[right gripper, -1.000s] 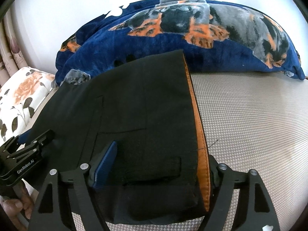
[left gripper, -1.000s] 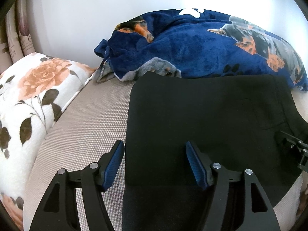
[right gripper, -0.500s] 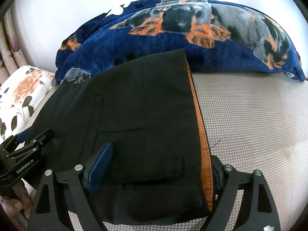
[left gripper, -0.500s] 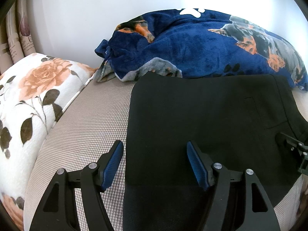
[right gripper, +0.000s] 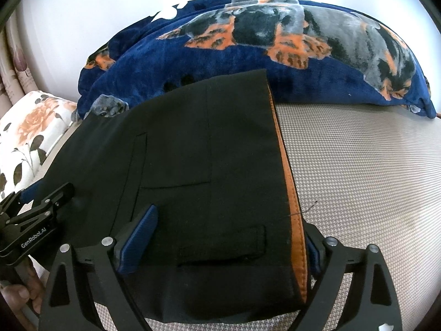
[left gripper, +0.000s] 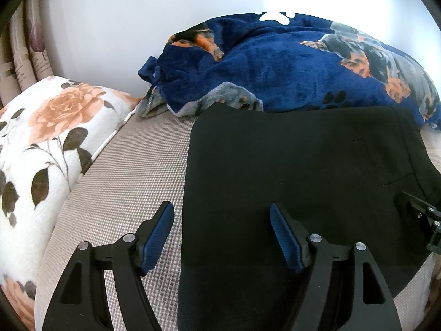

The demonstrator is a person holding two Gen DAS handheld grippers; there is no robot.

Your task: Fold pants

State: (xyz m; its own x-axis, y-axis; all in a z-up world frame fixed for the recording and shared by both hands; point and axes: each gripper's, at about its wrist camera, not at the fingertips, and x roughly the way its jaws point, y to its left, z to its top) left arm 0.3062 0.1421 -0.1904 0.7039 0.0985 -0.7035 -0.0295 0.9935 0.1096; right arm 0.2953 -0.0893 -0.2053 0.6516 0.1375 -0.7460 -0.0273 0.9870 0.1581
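The black pants (left gripper: 289, 165) lie folded flat on the grey woven bed surface (left gripper: 132, 171). In the right wrist view the pants (right gripper: 206, 151) show a back pocket and an orange waistband lining (right gripper: 292, 207) along their right edge. My left gripper (left gripper: 223, 234) is open and empty, straddling the left edge of the pants near the front. My right gripper (right gripper: 228, 234) is open over the waistband end, its right finger partly hidden behind the orange edge. Each gripper shows at the edge of the other's view, the right one in the left wrist view (left gripper: 424, 220) and the left one in the right wrist view (right gripper: 30, 215).
A blue dog-print blanket (left gripper: 289, 66) is heaped against the white wall behind the pants, also in the right wrist view (right gripper: 275, 41). A floral pillow (left gripper: 41, 151) lies at the left. Bare bed surface (right gripper: 358, 165) extends right of the pants.
Both grippers have drawn back slightly toward the front edge and stay open. The pants have not moved.
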